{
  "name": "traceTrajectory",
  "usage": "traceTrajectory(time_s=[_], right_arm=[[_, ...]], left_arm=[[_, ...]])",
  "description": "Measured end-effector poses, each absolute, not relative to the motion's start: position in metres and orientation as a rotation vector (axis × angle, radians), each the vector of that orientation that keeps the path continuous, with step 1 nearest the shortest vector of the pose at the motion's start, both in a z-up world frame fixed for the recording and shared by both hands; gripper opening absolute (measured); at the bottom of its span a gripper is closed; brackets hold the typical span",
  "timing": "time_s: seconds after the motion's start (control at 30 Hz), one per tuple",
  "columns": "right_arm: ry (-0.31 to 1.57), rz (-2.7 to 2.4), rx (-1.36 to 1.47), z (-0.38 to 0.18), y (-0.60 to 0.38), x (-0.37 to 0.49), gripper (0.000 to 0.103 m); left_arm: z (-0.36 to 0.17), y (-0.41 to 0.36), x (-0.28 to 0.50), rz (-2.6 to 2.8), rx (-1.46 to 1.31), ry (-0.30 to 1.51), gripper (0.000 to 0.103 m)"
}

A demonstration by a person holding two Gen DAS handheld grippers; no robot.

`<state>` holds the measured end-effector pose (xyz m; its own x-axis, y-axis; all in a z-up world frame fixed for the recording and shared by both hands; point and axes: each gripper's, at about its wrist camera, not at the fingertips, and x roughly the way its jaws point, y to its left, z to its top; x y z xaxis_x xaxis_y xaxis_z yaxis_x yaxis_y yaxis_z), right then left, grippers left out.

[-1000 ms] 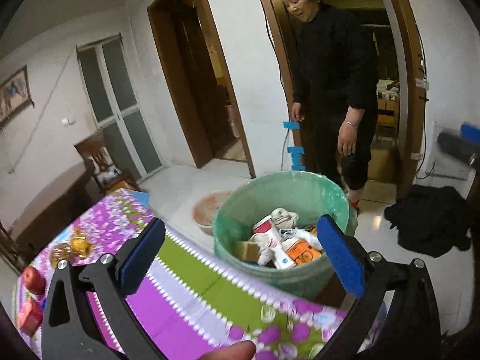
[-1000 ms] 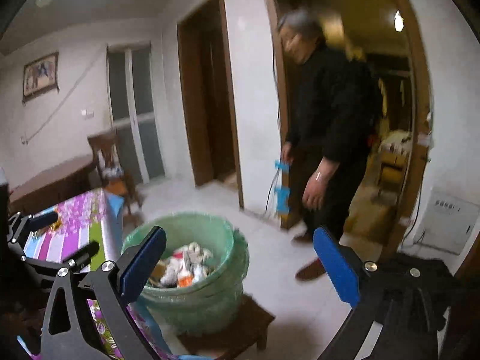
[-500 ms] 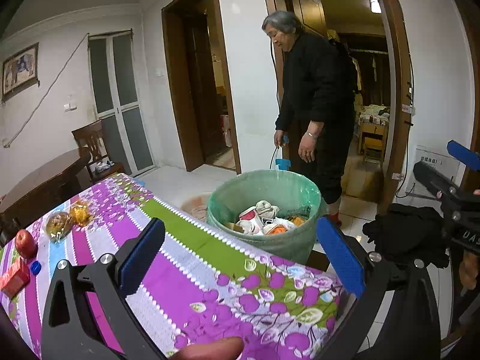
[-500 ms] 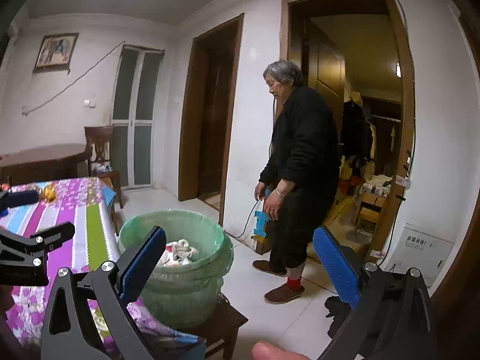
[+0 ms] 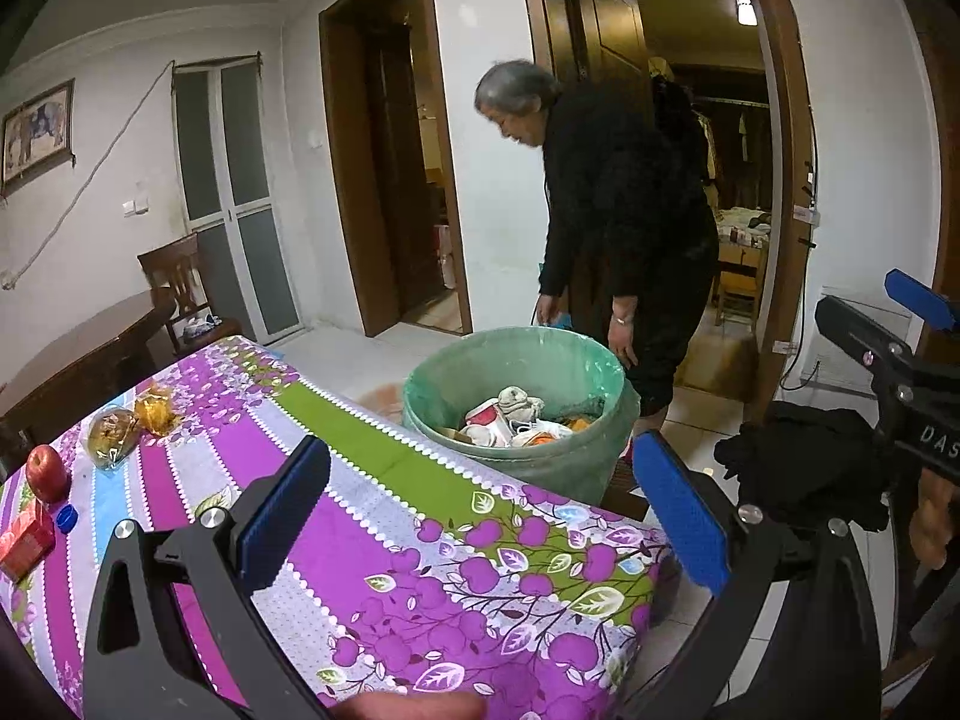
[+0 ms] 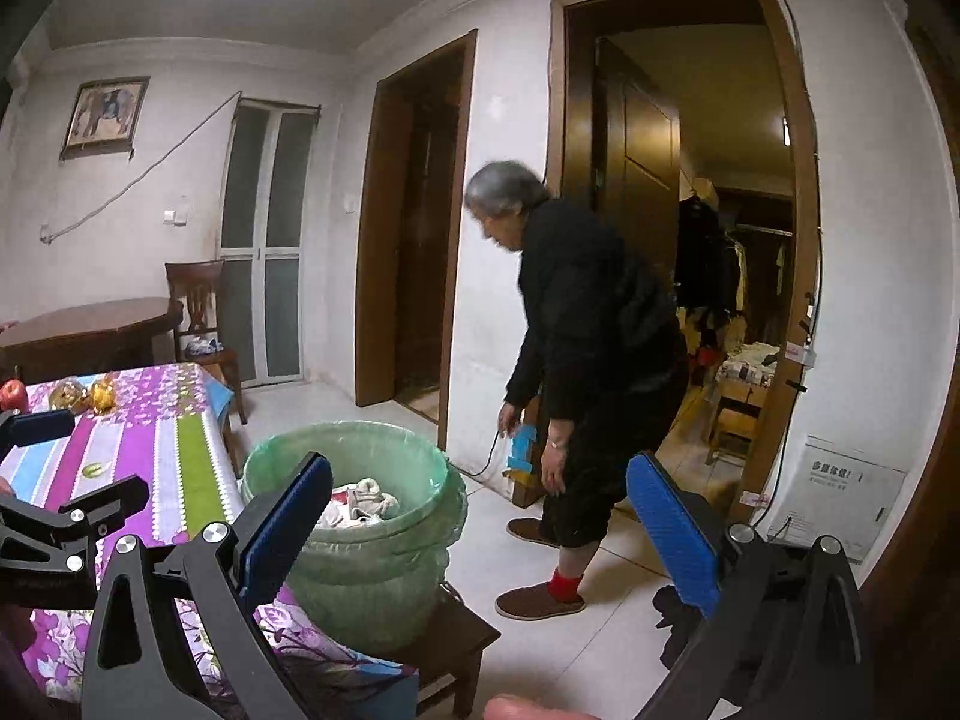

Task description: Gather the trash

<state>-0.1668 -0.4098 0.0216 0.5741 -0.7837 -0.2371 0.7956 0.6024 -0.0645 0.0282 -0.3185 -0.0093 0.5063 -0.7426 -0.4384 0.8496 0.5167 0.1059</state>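
A green-lined trash bin (image 5: 591,468) (image 6: 384,588) stands on a low wooden stool beside the table's corner, holding crumpled paper and wrappers (image 5: 510,420). My left gripper (image 5: 480,504) hovers open above the floral tablecloth (image 5: 384,540), short of the bin, with nothing between its blue pads. My right gripper (image 6: 474,522) is open and empty too, out past the table, facing the bin and the floor. On the table's far left lie a red apple (image 5: 47,473), two wrapped items (image 5: 129,420), a red packet (image 5: 27,540) and a blue bottle cap (image 5: 66,517).
A person in black (image 6: 594,372) bends over just behind the bin, near a doorway. A dark bundle of cloth (image 5: 804,468) lies on the floor to the right. A wooden chair (image 6: 201,324) and round table (image 6: 90,324) stand at the back left.
Both grippers have pulled back and away from the bin, so more tablecloth shows under the left one. The person has stepped closer to the bin and bent forward.
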Motion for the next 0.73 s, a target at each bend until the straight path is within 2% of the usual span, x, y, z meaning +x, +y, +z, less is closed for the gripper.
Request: traceTrajectory(time_s=[0.37, 0.73], right_arm=[[0.247, -0.938, 0.038, 0.023, -0.408, -0.165, 0.098], [0.229, -0.949, 0.011, 0.029, -0.401, -0.166, 0.098]], left_arm=[[-0.012, -0.315, 0.018, -0.958, 0.318, 0.291, 0.098], [-0.008, -0.305, 0.011, -0.977, 0.283, 0.329, 0.098]])
